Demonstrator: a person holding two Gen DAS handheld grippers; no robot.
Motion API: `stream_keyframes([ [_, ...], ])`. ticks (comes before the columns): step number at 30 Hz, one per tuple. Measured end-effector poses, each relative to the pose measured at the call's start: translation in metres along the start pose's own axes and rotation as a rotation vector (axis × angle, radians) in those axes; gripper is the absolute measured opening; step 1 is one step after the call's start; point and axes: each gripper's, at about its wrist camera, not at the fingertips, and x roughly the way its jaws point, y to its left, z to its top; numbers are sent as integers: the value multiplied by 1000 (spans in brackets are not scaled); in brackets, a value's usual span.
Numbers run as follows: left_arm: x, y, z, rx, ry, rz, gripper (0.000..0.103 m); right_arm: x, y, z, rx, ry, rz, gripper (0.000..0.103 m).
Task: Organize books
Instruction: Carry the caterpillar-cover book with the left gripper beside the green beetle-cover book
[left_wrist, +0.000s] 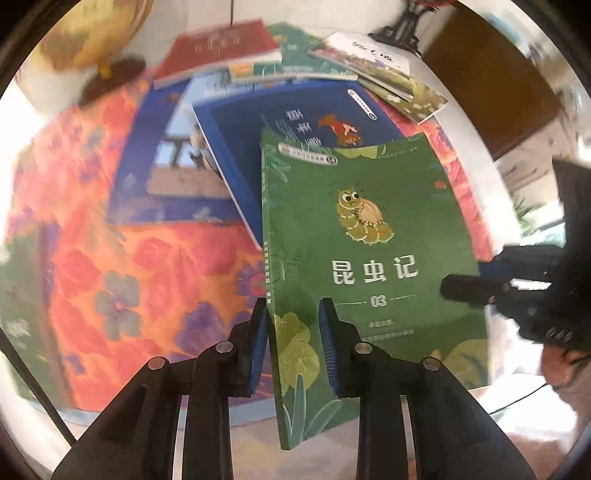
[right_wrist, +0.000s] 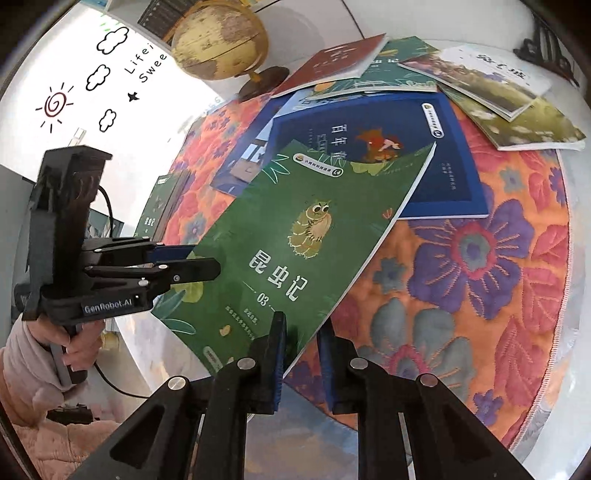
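I hold the green book (left_wrist: 369, 258) with both tools, lifted off the table and tilted above the other books. My left gripper (left_wrist: 293, 314) is clamped on the book's spine edge near its lower corner, one blue pad on each face. My right gripper (right_wrist: 301, 332) is pinched onto the opposite, page-side edge near the bottom corner; in the left wrist view its black fingers reach in from the right and meet the cover beside the number line.

Under the green book's far end lies a dark blue book (right_wrist: 424, 147), flat on the flowered tablecloth (right_wrist: 480, 258). Farther off, a red book (right_wrist: 336, 59), a teal-covered book (right_wrist: 399, 66) and a white-covered book (right_wrist: 495, 74) overlap in a loose spread. A globe (right_wrist: 221, 44) stands at the far left of the table. My left hand (right_wrist: 74, 347), in a pale sleeve, grips the left tool's handle.
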Motion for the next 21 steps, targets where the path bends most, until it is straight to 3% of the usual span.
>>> stream_keyframes([
  [3, -9, -2, -2, 45, -14, 30, 24, 2, 14, 4, -26, 0, -21, 16],
  [21, -55, 49, -15, -2, -110, -57, 22, -4, 80, 21, -115, -46, -75, 16],
])
